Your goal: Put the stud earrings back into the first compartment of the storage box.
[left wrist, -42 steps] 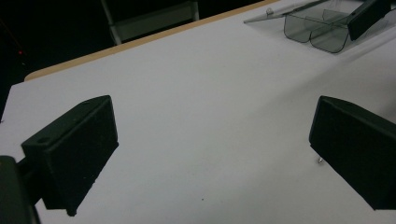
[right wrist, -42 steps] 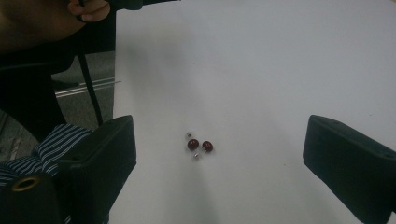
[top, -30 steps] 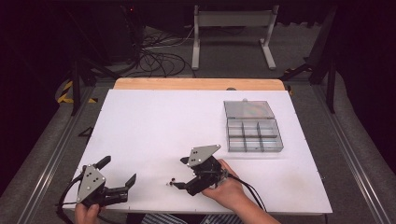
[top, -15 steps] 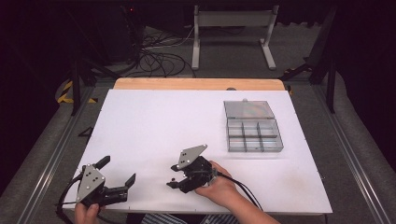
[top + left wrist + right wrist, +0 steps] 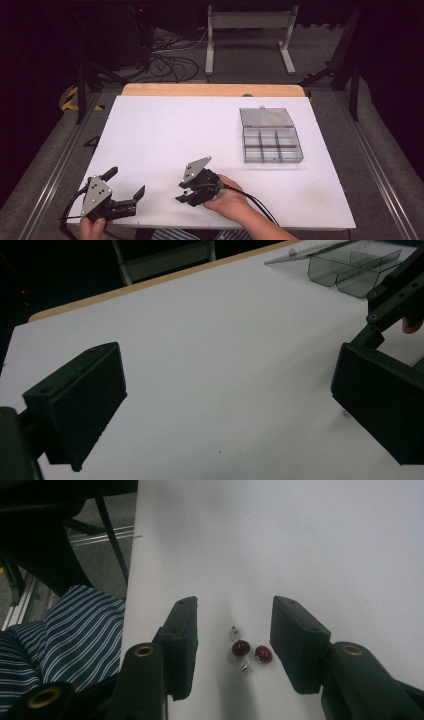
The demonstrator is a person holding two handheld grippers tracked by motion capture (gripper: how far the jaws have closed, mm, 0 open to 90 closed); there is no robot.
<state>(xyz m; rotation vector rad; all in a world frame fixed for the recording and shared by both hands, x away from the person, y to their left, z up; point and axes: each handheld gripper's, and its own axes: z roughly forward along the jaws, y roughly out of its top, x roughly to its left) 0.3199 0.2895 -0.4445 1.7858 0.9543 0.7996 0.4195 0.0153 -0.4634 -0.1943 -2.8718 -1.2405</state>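
Two small dark red round beads (image 5: 241, 647) (image 5: 263, 654) with tiny clear bits beside them lie on the white table (image 5: 200, 130) near its front edge. My right gripper (image 5: 234, 605) stands open around them, one jaw on each side and neither touching. In the high view the right gripper (image 5: 181, 193) sits at the front middle, pointing left and toward the person. At the front left, my left gripper (image 5: 125, 183) is open with nothing between its jaws. The left gripper (image 5: 227, 390) looks across the table at the right gripper (image 5: 395, 290).
A clear plastic compartment box (image 5: 270, 135) with its lid open lies at the right back of the table, also seen as the box (image 5: 350, 267). A wooden strip (image 5: 210, 90) runs along the far edge. The person's striped clothing (image 5: 75, 630) shows past the front edge.
The right gripper has moved a little to the left and turned more toward the front edge. The left gripper has stayed where it was.
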